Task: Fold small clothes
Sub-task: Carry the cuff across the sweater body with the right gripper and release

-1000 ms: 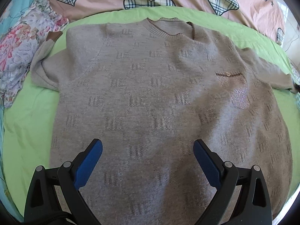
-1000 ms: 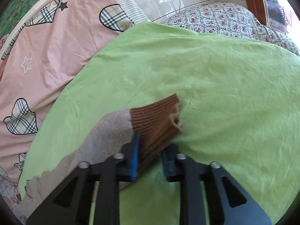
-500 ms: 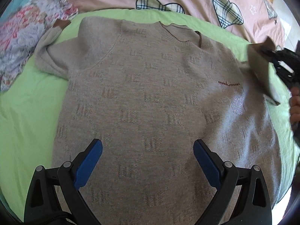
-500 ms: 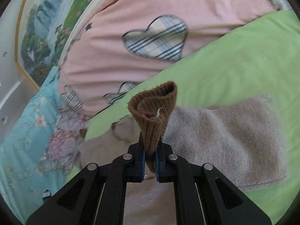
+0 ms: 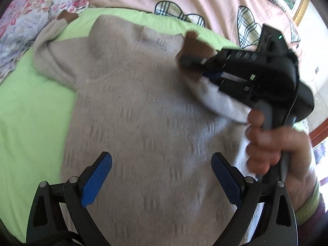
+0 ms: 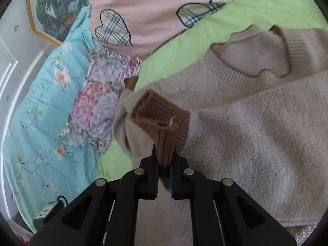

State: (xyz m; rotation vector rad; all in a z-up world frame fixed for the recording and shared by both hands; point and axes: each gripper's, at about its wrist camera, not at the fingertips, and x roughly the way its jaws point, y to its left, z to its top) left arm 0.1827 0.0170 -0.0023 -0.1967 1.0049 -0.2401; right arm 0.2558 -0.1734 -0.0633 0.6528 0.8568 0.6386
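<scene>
The right gripper has its jaws pinched narrow on the brown cuff of the sweater's sleeve, the ribbed band standing up out of the jaws and folded over on itself. A second ago that cuff lay out on the green sheet, well to the side; half a second ago it was lifted clear; now it has been carried across, and the sleeve trails over the chest of the sweater, its paler inner face turned up. From the left wrist view, the right gripper sits above the sweater near the collar, with the person's hand on its handle. This looks like the first fold, the sleeve brought inward, and it seems nearly ready to be laid down.

The left gripper hangs with jaws wide and nothing between them, over the lower body of the sweater, which lies flat on the green sheet.

Beyond the held cuff, the other sleeve stretches away, its brown end touching the flowered cloth at the sheet's edge. The pink quilt lies past the collar. Bare green sheet to the left of the left jaws gives room for reaching that far sleeve; the hem below the jaws is out of view.
</scene>
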